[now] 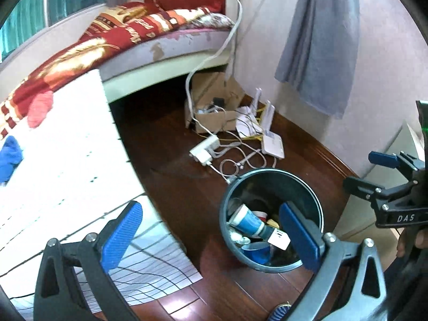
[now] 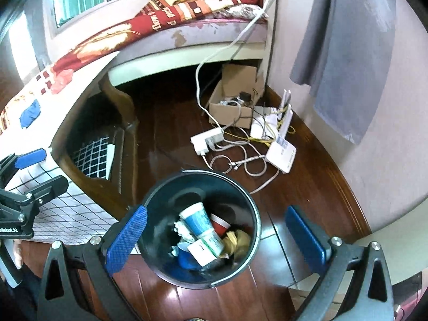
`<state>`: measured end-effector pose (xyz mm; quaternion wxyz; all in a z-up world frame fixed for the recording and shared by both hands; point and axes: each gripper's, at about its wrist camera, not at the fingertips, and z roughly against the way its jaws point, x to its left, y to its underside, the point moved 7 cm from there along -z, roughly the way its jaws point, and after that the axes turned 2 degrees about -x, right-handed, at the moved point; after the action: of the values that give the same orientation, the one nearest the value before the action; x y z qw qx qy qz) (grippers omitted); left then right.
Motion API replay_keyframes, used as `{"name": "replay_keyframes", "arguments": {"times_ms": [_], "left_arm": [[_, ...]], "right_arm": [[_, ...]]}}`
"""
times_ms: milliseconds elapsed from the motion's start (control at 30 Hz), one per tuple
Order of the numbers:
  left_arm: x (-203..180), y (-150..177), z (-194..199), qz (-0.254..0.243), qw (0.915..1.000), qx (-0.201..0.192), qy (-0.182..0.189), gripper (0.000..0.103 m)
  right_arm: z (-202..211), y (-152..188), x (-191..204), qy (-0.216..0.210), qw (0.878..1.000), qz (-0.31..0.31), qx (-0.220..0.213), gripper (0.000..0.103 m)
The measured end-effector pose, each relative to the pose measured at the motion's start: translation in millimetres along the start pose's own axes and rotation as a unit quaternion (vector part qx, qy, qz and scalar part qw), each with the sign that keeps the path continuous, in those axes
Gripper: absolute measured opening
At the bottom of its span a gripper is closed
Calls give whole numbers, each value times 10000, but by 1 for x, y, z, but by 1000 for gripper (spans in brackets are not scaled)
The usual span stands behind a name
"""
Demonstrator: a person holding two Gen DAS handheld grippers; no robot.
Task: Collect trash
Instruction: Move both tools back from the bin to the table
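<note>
**Both grippers empty above the trash bin**

Our right gripper [image 2: 214, 240] hangs directly over the trash bin [image 2: 251, 214], its blue-padded jaws spread wide with nothing between them, one on each side of the rim as we look down. Our left gripper [image 1: 214, 238] is likewise spread wide and empty; its right pad sits in front of the bin [image 1: 230, 195], while its left pad hangs over the worktop [image 1: 67, 147]. Each gripper shows at the edge of the other's view: the right one [image 1: 374, 171] at the far right of the left wrist view, the left one [image 2: 34, 171] at the far left of the right wrist view, so we hold them side by side, both tilted down toward the floor [image 2: 174, 133].

The bin is a dark round pail standing upright on the reddish wooden floor, just beside the worktop's corner. Inside lie a blue-and-white paper cup [image 2: 196, 219] on its side, a red cup [image 2: 220, 224], a small white box [image 2: 202, 252], some crumpled white paper [image 2: 182, 230] and a yellowish wrapper [image 2: 238, 240].

Past the bin, on the floor, lie a white power strip [image 2: 206, 139], tangled cables [image 2: 240, 160], a white router [image 2: 282, 155] and an open cardboard box [image 2: 230, 112]. A bed with a red patterned blanket [image 2: 120, 34] lies beyond, and a grey cloth [image 2: 345, 53] hangs on the wall.
</note>
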<state>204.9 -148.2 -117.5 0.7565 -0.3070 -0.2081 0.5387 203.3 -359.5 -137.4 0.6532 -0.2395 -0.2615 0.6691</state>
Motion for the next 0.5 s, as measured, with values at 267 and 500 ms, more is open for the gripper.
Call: {"name": "replay_keyframes", "arguments": {"times_ms": [267,500], "left_arm": [[61,-2,40,363,9979,-343,-418,102],[171,9,76,998,9870,-492,-1163,102]], "right_arm": [[12,-28,46,-231,9989,145,-369,103],[7,-66,147,-1027,9909,669,-558,103]]}}
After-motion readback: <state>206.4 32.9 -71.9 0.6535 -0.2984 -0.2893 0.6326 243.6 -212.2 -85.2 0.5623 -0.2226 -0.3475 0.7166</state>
